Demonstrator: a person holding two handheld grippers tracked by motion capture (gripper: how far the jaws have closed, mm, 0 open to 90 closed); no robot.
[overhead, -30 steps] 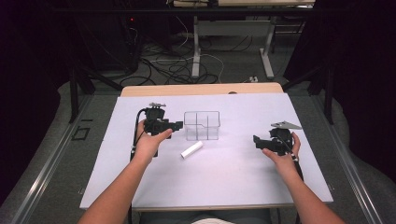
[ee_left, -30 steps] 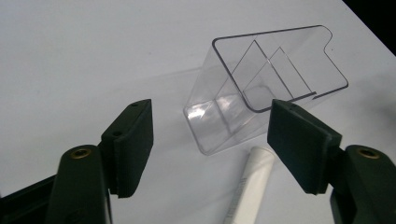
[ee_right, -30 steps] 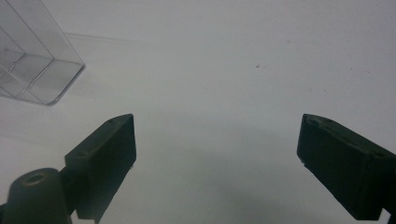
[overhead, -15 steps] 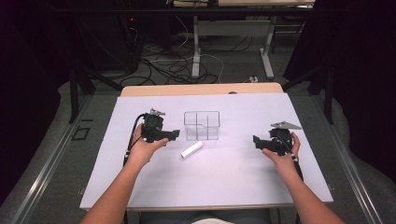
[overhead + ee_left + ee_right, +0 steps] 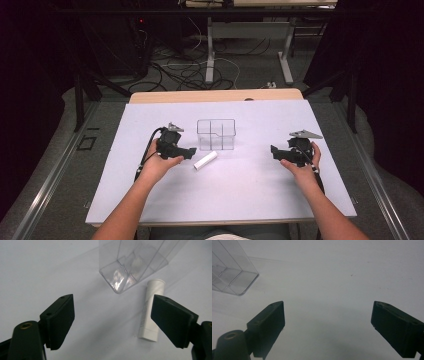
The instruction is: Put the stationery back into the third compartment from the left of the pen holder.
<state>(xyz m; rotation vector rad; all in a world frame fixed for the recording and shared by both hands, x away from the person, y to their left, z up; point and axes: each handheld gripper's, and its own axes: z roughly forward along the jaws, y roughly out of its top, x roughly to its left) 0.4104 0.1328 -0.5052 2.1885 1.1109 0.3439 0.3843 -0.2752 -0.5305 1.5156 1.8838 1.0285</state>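
Observation:
A small white tube (image 5: pixel 205 160) lies on the white table top just in front of a clear plastic box with dividers (image 5: pixel 216 134). My left gripper (image 5: pixel 190 152) hovers left of the tube and points toward it. Its jaws have just been opening and stand open with nothing between them. In the left gripper view the tube (image 5: pixel 150 312) lies ahead beside the right jaw of my left gripper (image 5: pixel 113 300), below the box (image 5: pixel 132 262). My right gripper (image 5: pixel 274 150) rests far to the right, open and empty (image 5: pixel 328 307), with the box's corner (image 5: pixel 229 270) at the upper left.
The white sheet (image 5: pixel 240 190) covers most of a wooden table (image 5: pixel 215 95). Beyond the far edge are dark floor, cables (image 5: pixel 185 70) and table legs (image 5: pixel 210 50). Bare sheet lies between the two hands and in front of them.
My left hand has sunk toward the table and come nearer, away from the box's left side, with its jaws wider apart. The right hand, tube and box have not moved.

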